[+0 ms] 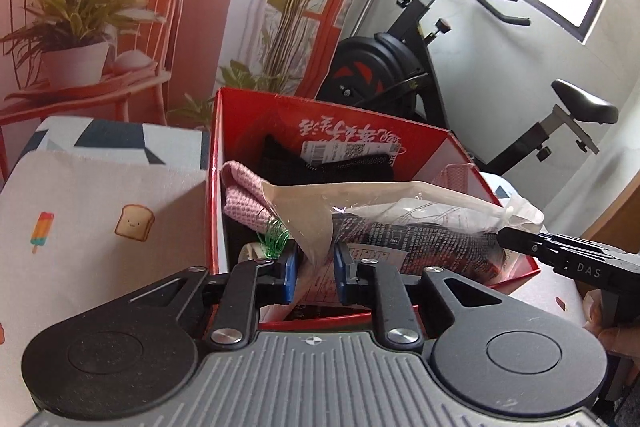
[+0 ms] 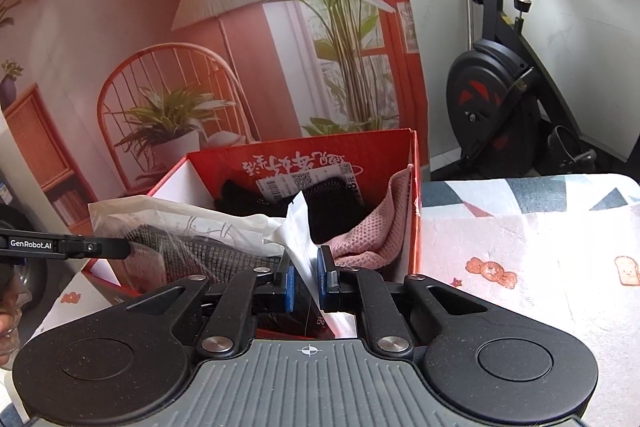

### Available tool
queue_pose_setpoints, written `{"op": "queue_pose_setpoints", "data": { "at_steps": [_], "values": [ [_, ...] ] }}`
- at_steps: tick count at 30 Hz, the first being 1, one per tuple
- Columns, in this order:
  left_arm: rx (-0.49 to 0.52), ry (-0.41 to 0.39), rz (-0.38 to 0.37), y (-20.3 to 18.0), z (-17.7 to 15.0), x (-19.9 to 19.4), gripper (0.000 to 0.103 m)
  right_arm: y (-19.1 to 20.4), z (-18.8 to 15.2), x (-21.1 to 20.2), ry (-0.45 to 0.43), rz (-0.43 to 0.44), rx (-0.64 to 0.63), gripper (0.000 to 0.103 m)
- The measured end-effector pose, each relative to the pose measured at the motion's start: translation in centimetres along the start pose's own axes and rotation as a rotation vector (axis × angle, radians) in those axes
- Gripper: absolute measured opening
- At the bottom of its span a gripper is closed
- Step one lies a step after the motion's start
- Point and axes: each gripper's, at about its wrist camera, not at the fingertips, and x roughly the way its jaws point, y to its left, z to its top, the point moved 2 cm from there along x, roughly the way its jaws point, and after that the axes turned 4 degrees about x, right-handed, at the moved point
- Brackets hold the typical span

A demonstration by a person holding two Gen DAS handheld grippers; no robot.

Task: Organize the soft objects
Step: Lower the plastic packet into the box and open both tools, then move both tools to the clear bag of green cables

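Observation:
A clear plastic bag (image 1: 400, 211) with a dark printed garment inside hangs across the open red box (image 1: 214, 155). My left gripper (image 1: 316, 275) is shut on the bag's left end, the film pinched between its blue pads. From the right, my right gripper (image 1: 508, 239) grips the bag's other end. In the right wrist view my right gripper (image 2: 307, 283) is shut on a white corner of the bag (image 2: 192, 227), and my left gripper (image 2: 120, 249) holds the far end. Inside the red box (image 2: 414, 187) lie a pink knitted cloth (image 2: 368, 231) and a black cloth (image 2: 332, 203).
The box stands on a table with a printed cloth (image 1: 100, 219) showing toast and ice lollies. A green mesh scrap (image 1: 274, 247) sits at the box's near corner. An exercise bike (image 1: 400, 67) stands behind, beside a wall mural (image 2: 180, 67) of a chair and plants.

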Motion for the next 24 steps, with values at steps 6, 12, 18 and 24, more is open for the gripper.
{"op": "queue_pose_setpoints", "data": {
  "at_steps": [6,12,18,24],
  "values": [
    [0.0,0.027,0.007,0.4,-0.3,0.4,0.02,0.5,-0.6,1.4,0.054,-0.033,-0.018,0.011],
    [-0.011,0.057,0.016,0.7,-0.1,1.2,0.02,1.0,-0.3,2.6,0.069,-0.067,-0.05,0.011],
    [-0.026,0.068,0.013,1.0,-0.2,1.3,0.021,1.0,-0.1,3.0,0.065,-0.083,-0.041,0.012],
    [0.049,-0.049,0.005,-0.3,-0.1,-1.2,0.067,0.7,-0.4,0.8,-0.048,-0.132,0.007,0.054]
  ]
}}
